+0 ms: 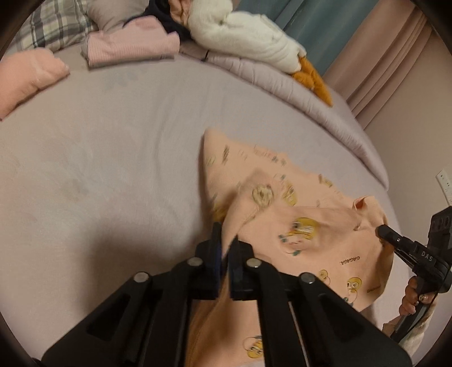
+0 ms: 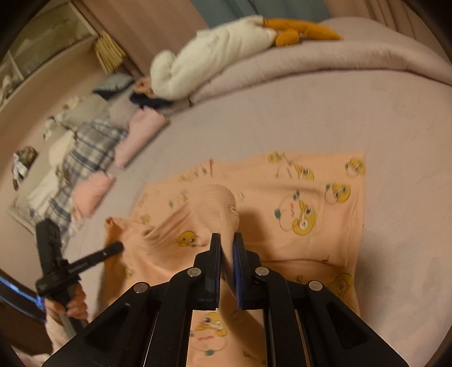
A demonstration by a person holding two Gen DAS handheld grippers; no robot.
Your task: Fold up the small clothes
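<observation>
A small peach garment (image 1: 305,225) printed with yellow cartoon faces lies partly on the mauve bed sheet (image 1: 113,158). My left gripper (image 1: 224,240) is shut on one lifted edge of it, the cloth pinched between the jaws. My right gripper (image 2: 227,242) is shut on another lifted part near a ribbed cuff (image 2: 217,203). The garment (image 2: 305,214) spreads flat beyond the right gripper. Each gripper shows in the other's view, the right one in the left wrist view (image 1: 380,230) and the left one in the right wrist view (image 2: 120,247), both at the cloth's edge.
Folded pink clothes (image 1: 132,45) and a folded peach piece (image 1: 25,76) lie at the far side of the bed. A plaid pillow (image 1: 53,25), a white plush toy (image 1: 248,36) with orange feet and a rolled quilt (image 1: 310,98) line the back. Curtains (image 1: 395,62) hang at the right.
</observation>
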